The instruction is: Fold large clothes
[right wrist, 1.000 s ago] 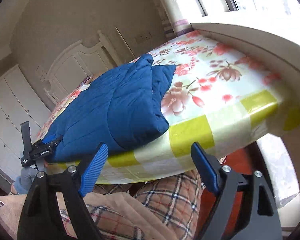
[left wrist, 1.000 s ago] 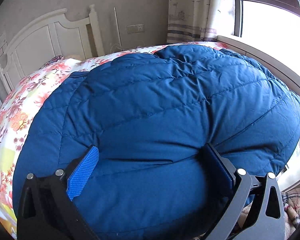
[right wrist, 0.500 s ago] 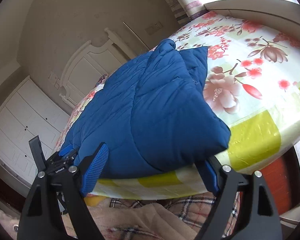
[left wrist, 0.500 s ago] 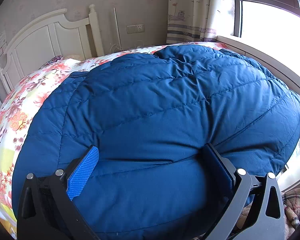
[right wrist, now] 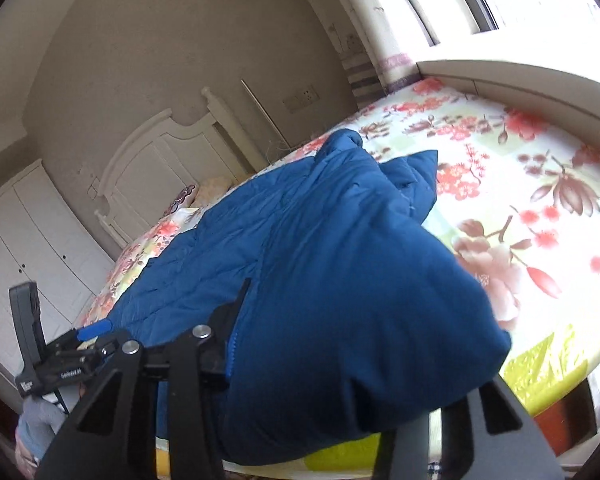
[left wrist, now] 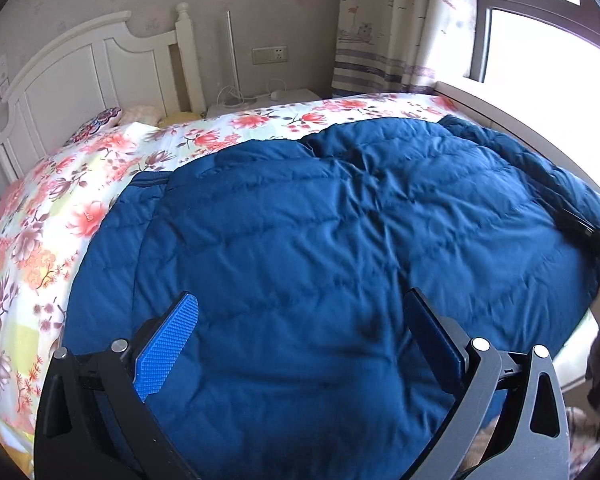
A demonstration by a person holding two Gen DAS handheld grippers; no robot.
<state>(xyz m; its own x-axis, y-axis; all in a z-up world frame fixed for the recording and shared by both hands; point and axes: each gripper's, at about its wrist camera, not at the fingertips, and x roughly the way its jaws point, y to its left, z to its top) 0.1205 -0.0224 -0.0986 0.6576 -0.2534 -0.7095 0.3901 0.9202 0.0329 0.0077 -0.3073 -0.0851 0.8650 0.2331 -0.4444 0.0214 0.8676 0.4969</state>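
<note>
A big blue quilted jacket (left wrist: 320,240) lies spread over the floral bed sheet (left wrist: 60,208). My left gripper (left wrist: 300,308) hovers over its near edge, open. Both fingers stand wide apart, the left blue pad (left wrist: 168,344) is bare, and the fabric lies between and below them. In the right wrist view the jacket's near corner (right wrist: 340,280) bulges between the jaws of my right gripper (right wrist: 348,344), which are closing on it. The left finger presses the fabric; the right finger is hidden under it. The left gripper (right wrist: 60,348) shows at the jacket's other end.
A white headboard (left wrist: 80,68) and pillows stand at the far end of the bed. A nightstand (left wrist: 260,100) and curtain fill the back corner. A bright window (left wrist: 540,60) and its ledge (right wrist: 520,80) run along one side. White wardrobe doors (right wrist: 32,232) stand opposite.
My right gripper came in from beside the bed onto the jacket's corner and its jaws narrowed around it. The left gripper rose a little, so more sheet shows beyond the jacket.
</note>
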